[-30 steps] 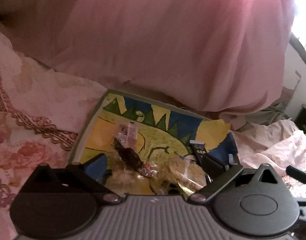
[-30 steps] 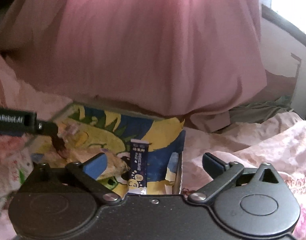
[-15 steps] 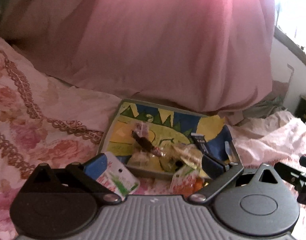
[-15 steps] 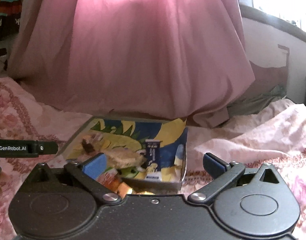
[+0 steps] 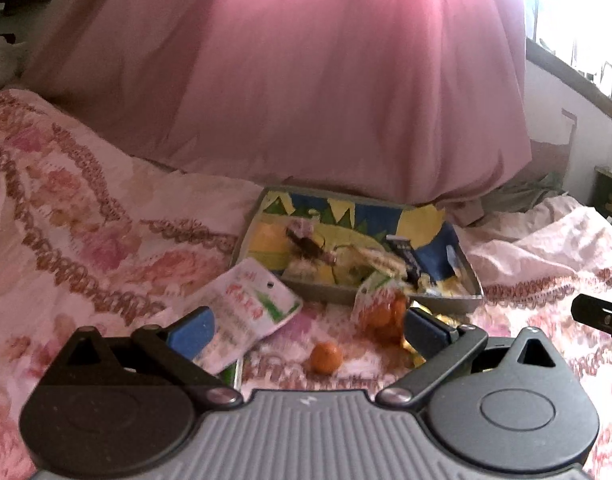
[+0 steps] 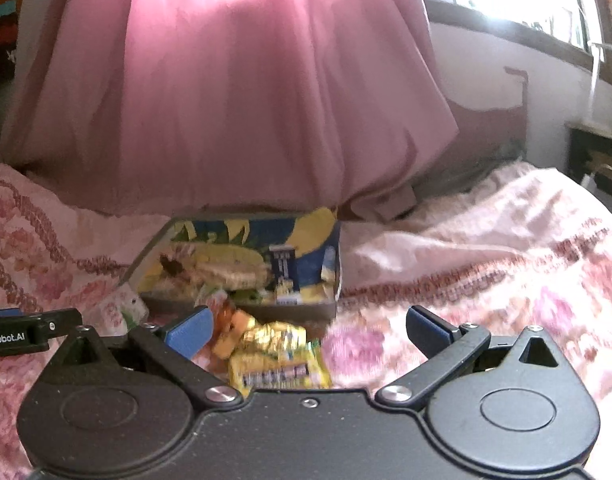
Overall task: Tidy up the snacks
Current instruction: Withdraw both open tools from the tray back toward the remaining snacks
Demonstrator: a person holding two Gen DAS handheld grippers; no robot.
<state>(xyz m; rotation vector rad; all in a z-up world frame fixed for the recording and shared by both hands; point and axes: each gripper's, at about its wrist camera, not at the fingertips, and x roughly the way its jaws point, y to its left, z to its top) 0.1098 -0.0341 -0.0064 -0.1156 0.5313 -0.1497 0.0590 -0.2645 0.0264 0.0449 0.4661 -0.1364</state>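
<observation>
Floral bedspread (image 5: 78,216) carries the box (image 5: 386,300), the landmark. Left of its front wall lies a white pouch (image 5: 250,300); before the wall sit an orange (image 5: 326,357) and an orange bag (image 5: 380,312); a gold pack (image 6: 278,354) lies nearer (blurred). Inside: a brown sweet (image 5: 306,246) and blue sachet (image 6: 285,276). Left gripper (image 5: 306,326) and right gripper (image 6: 308,328) gape wide, holding nothing.

The white pouch (image 5: 248,300) is partly hidden behind a blue finger, its red lettering too blurred to read
</observation>
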